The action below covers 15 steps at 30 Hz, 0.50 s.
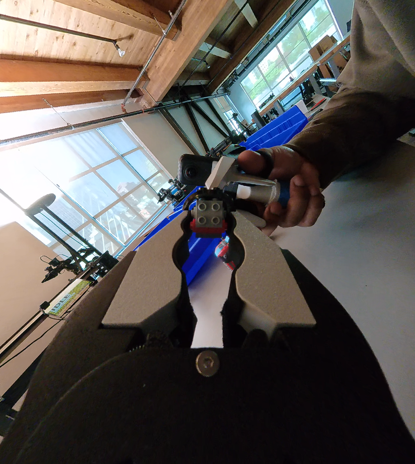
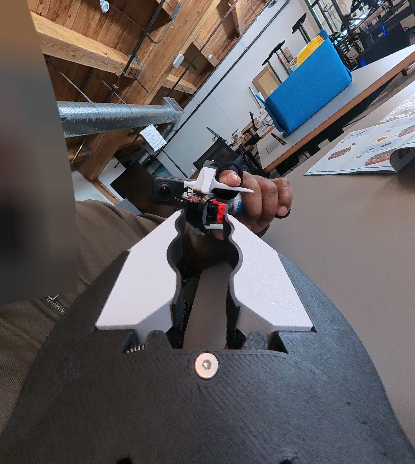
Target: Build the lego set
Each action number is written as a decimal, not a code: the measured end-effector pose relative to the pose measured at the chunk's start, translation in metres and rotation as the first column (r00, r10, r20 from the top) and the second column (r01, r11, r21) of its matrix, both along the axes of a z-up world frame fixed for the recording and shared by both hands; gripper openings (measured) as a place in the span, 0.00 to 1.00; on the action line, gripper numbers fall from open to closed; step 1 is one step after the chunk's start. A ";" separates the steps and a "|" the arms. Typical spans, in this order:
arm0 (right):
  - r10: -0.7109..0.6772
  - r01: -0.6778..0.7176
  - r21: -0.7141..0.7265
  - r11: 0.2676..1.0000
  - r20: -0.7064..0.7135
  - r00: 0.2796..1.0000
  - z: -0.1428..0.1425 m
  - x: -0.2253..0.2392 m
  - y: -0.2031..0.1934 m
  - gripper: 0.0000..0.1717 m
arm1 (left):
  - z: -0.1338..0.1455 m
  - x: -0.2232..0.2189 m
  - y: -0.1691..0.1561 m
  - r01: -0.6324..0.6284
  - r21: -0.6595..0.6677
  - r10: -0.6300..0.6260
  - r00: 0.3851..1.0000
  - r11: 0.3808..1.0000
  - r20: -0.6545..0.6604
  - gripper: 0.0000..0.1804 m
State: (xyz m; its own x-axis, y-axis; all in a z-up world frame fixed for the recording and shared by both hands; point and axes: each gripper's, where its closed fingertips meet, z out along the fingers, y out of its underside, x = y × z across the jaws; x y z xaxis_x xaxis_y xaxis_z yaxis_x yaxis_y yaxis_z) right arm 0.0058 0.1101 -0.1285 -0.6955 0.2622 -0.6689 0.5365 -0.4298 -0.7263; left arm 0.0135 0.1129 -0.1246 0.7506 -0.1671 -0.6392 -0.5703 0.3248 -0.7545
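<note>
Gripping a small brick assembly [image 1: 207,218] of grey, red and black pieces, my left gripper [image 1: 207,221] presses it between both fingertips, raised above the pale table [image 1: 352,251]. My right gripper [image 2: 202,221] closes narrowly on the same assembly from the opposite side. Blue bins [image 1: 198,253] and another red model [image 1: 224,251] lie beyond.

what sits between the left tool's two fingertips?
Left wrist view: a small brick assembly, grey studded block over red and black bricks, sits between the left tool fingertips. The right tool meets it from beyond.
</note>
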 end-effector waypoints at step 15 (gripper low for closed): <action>0.010 -0.009 0.016 1.000 -0.033 0.999 0.001 0.005 -0.003 0.17 | 0.002 0.005 -0.002 0.031 0.011 -0.031 1.000 0.999 0.007 0.15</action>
